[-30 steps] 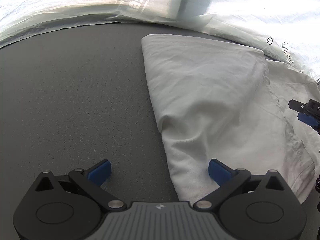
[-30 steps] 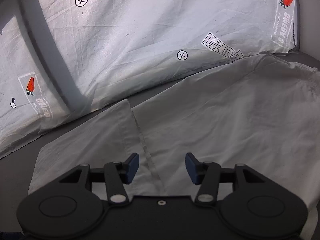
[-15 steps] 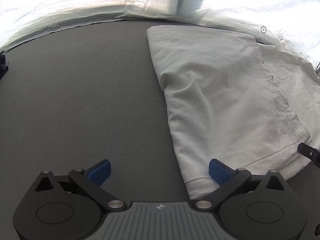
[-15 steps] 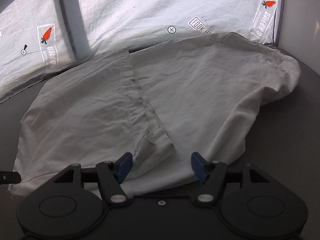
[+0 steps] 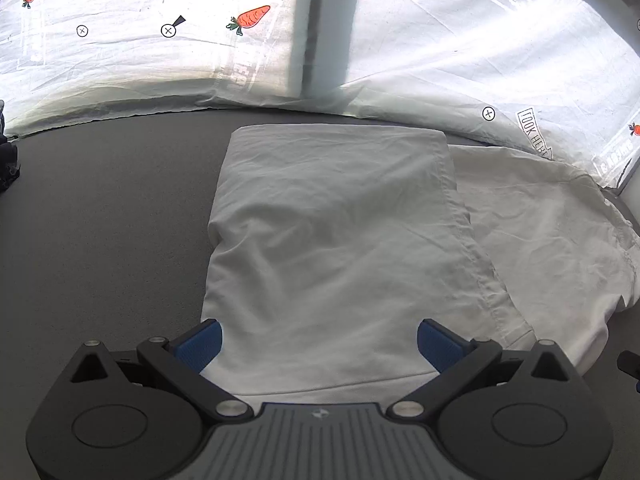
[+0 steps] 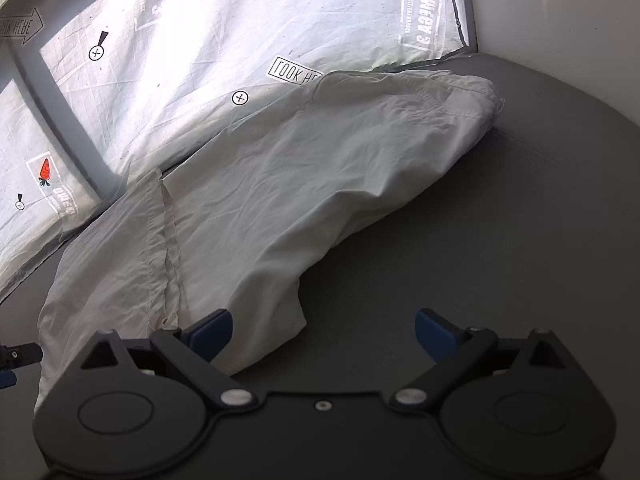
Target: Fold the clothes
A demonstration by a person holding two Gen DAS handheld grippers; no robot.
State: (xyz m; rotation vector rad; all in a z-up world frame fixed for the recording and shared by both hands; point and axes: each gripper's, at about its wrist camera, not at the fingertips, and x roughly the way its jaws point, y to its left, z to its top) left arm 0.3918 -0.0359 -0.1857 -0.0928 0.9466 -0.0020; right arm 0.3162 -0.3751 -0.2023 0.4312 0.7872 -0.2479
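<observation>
Our left gripper (image 5: 318, 338) is spread wide with nothing held, its ribbed blue pads (image 5: 199, 342) straddling the near hem of the white garment (image 5: 332, 240). Our right gripper (image 6: 323, 330) gapes empty too. The wrinkled cotton lies partly folded on the grey felt-like table (image 5: 100, 220), stitched seam showing. Beyond hangs a carrot-printed translucent sheet (image 5: 160, 40).

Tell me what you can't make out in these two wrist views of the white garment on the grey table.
- White garment, left wrist view: its near hem is hidden behind the left tongs body.
- Same garment, right wrist view: its near left corner is hidden by the right tongs housing.
- What kind of garment it is: folded over, cannot tell.
- Dark object at the left edge, left wrist view: cut off by the frame.
</observation>
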